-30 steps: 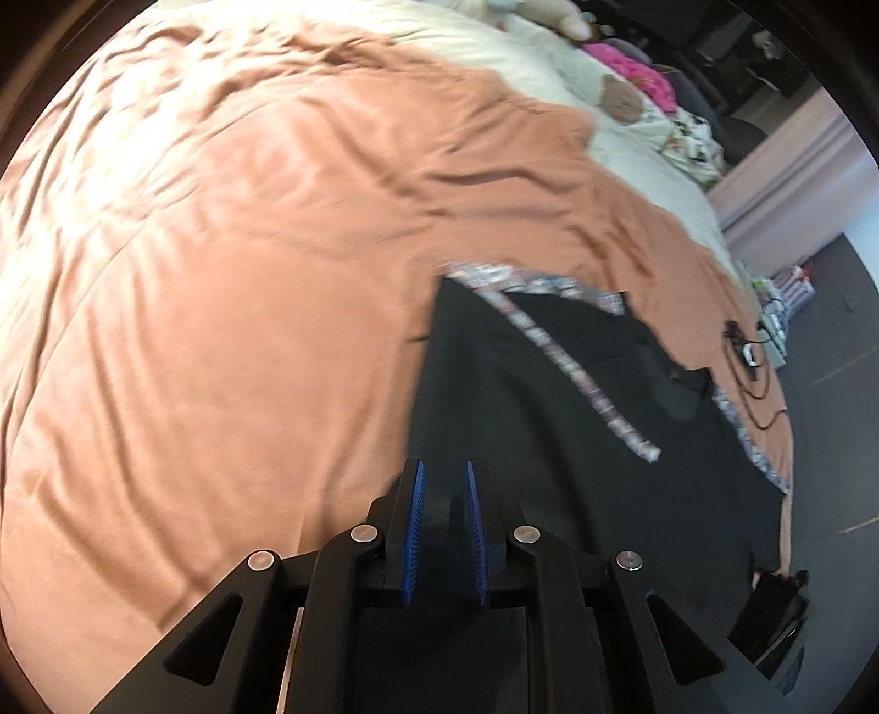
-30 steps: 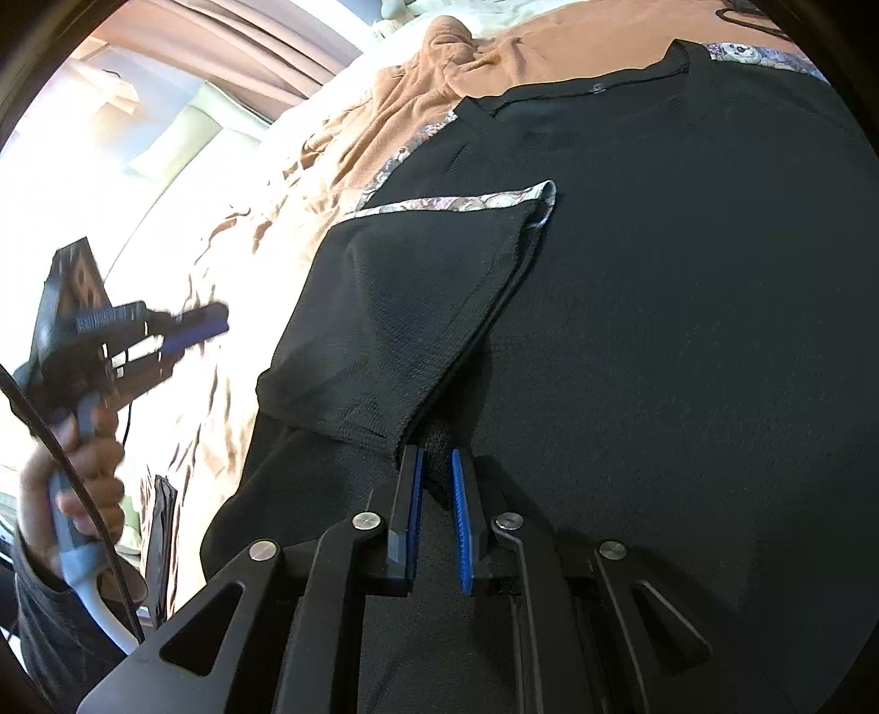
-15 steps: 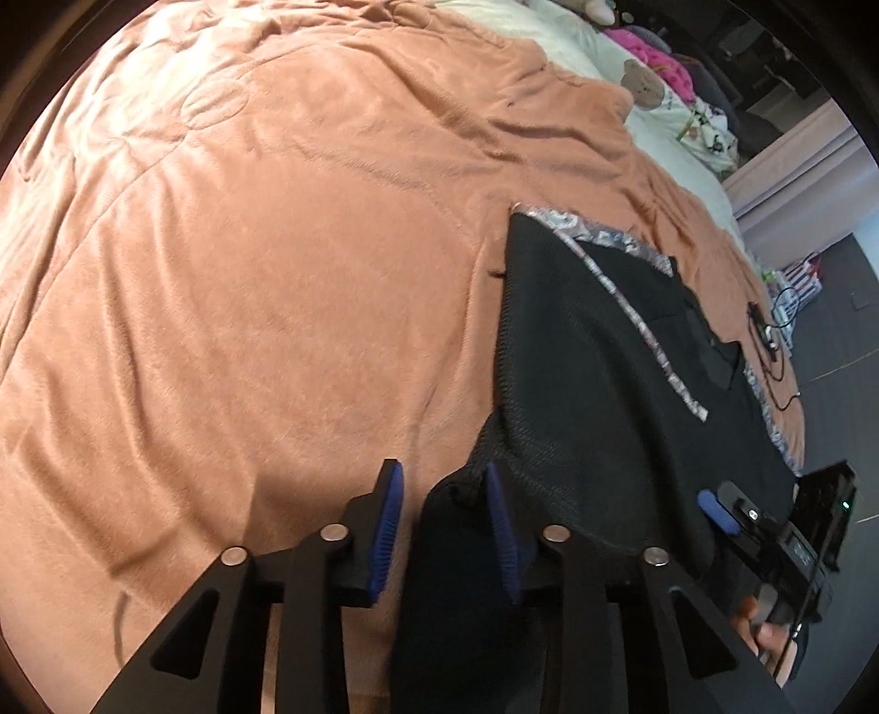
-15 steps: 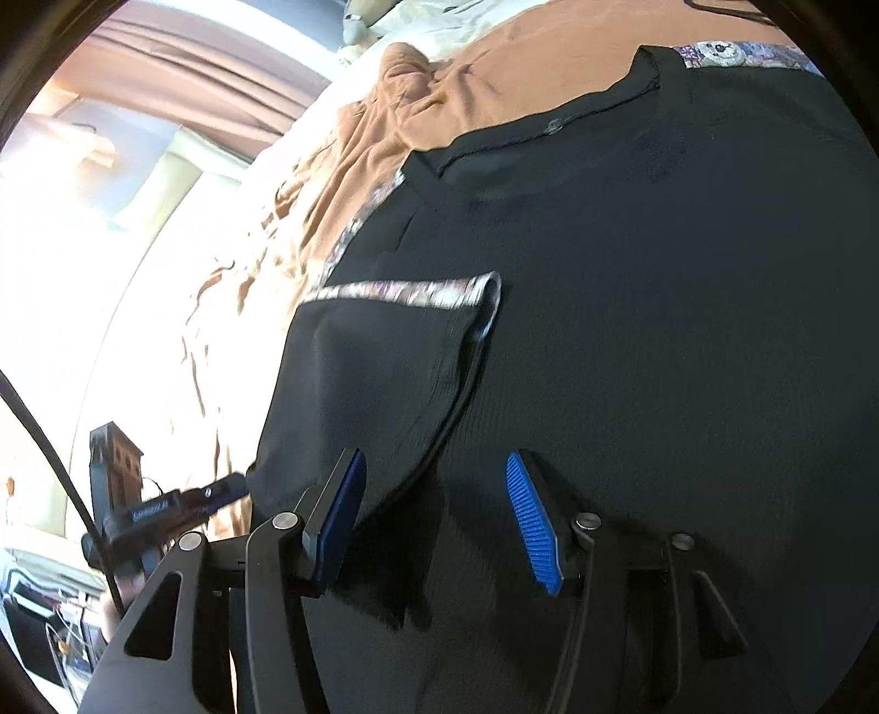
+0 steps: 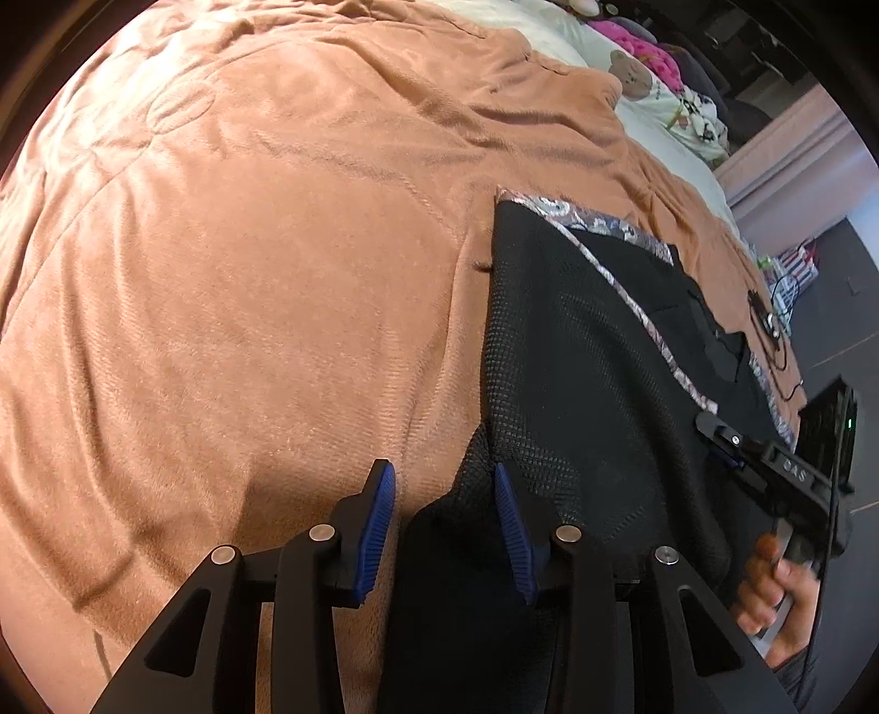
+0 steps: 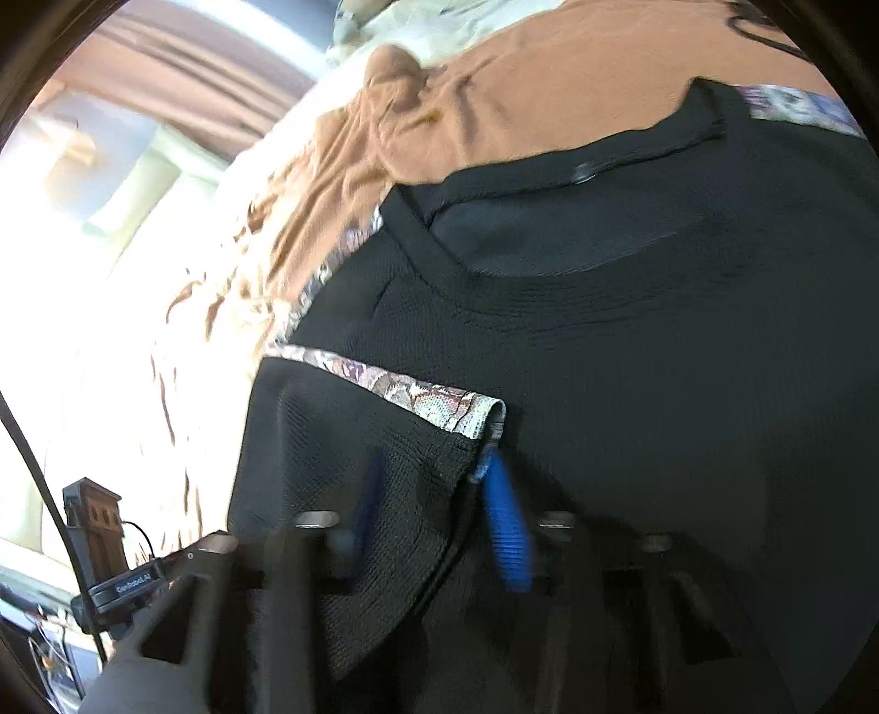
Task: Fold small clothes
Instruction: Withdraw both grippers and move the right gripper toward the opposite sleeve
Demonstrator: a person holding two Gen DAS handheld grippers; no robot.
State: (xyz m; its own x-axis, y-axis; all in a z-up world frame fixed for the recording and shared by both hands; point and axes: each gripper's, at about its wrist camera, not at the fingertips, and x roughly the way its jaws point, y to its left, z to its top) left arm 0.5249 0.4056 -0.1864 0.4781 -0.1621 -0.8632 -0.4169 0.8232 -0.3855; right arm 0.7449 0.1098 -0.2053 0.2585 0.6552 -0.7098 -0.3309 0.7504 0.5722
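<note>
An orange-brown blanket (image 5: 263, 285) is lying spread across the bed in front of me, creased and bunching into a rumpled ridge (image 6: 395, 104) toward the far end. Beyond it, a cream sheet (image 5: 555, 33) is showing, with a teddy-bear print (image 5: 632, 68) on pale fabric and something bright pink (image 5: 645, 46) sitting behind it. A thin black cable (image 5: 769, 324) is trailing over the blanket's far edge. Past the bed, dark grey floor (image 5: 835, 307) is showing, and a pinkish curtain (image 6: 181, 71) is hanging by a glaring window.
</note>
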